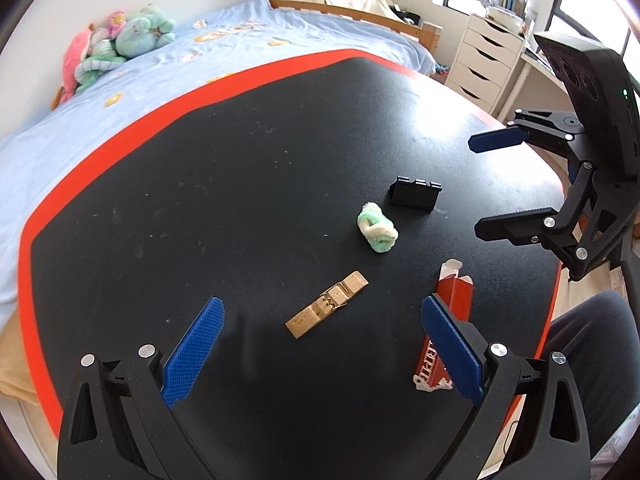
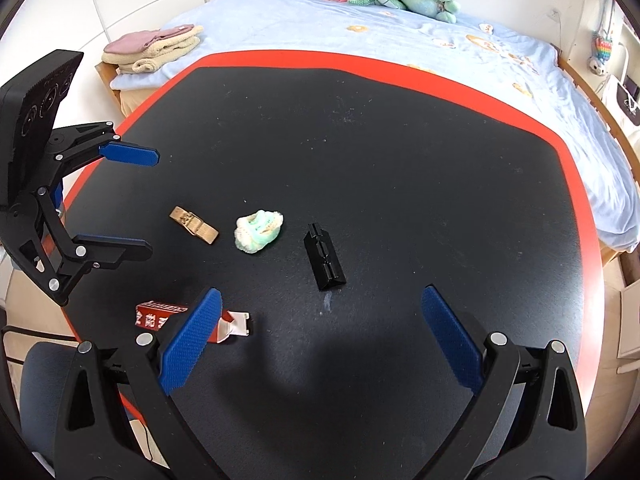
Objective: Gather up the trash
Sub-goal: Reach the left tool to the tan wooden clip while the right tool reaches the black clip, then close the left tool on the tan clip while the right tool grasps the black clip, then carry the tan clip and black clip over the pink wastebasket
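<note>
On the black table (image 1: 240,160) (image 2: 400,140) lie a tan wooden clip (image 1: 327,309) (image 2: 193,225), a crumpled green-and-white wad (image 1: 377,229) (image 2: 259,231), a small black plastic piece (image 1: 415,193) (image 2: 324,256) and a flattened red carton (image 1: 454,292) (image 2: 160,316). My left gripper (image 1: 322,316) is open and empty, just above the table with the clip between its fingers; it also shows in the right wrist view (image 2: 154,202). My right gripper (image 2: 320,304) is open and empty, near the black piece; it also shows in the left wrist view (image 1: 474,186).
The table has a red border (image 1: 120,128). A bed with a blue sheet (image 2: 400,40) and plush toys (image 1: 116,40) stands behind it. Folded towels (image 2: 154,48) lie at the bed's end. A white drawer unit (image 1: 484,60) stands at the right.
</note>
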`<action>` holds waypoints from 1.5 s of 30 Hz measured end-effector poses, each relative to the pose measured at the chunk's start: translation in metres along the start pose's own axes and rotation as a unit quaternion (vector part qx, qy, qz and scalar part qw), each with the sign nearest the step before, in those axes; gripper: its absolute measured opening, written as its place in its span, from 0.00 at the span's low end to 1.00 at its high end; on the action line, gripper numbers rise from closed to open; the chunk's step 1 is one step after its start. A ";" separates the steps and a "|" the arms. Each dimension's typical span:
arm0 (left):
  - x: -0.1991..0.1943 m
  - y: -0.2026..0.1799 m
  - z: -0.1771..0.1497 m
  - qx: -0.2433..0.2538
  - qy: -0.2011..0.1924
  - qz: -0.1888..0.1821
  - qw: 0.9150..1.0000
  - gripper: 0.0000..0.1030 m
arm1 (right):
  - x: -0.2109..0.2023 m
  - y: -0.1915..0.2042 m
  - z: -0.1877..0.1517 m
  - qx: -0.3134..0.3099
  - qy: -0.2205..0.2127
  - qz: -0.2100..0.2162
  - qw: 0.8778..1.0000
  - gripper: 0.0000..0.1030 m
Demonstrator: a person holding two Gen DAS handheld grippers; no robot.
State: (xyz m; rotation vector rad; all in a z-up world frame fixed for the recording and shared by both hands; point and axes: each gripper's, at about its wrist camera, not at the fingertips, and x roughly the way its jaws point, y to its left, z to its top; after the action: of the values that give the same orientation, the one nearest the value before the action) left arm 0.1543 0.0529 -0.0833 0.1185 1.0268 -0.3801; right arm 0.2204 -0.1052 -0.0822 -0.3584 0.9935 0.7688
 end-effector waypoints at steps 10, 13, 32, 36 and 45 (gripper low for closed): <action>0.022 -0.001 -0.004 0.023 0.020 -0.010 0.999 0.64 | 0.027 -0.002 0.007 -0.017 0.007 0.011 1.000 0.66; 0.022 -0.003 -0.006 0.023 0.019 -0.009 1.000 0.52 | 0.033 0.000 0.010 -0.023 0.011 0.008 1.000 0.47; 0.003 -0.014 -0.005 -0.040 0.010 0.016 0.999 0.13 | 0.019 0.007 0.002 -0.013 -0.005 0.018 1.000 0.16; -0.009 -0.021 -0.009 -0.052 0.000 0.020 0.998 0.13 | 0.006 0.010 -0.001 -0.009 -0.017 0.018 1.000 0.14; -0.031 -0.041 -0.017 -0.063 -0.015 0.020 0.998 0.13 | -0.027 0.017 -0.015 -0.005 -0.037 0.014 0.999 0.06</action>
State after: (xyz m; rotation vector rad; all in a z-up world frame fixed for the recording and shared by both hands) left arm 0.1115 0.0276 -0.0624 0.0191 1.0140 -0.2790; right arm 0.1908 -0.1138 -0.0656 -0.3229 0.9283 0.8076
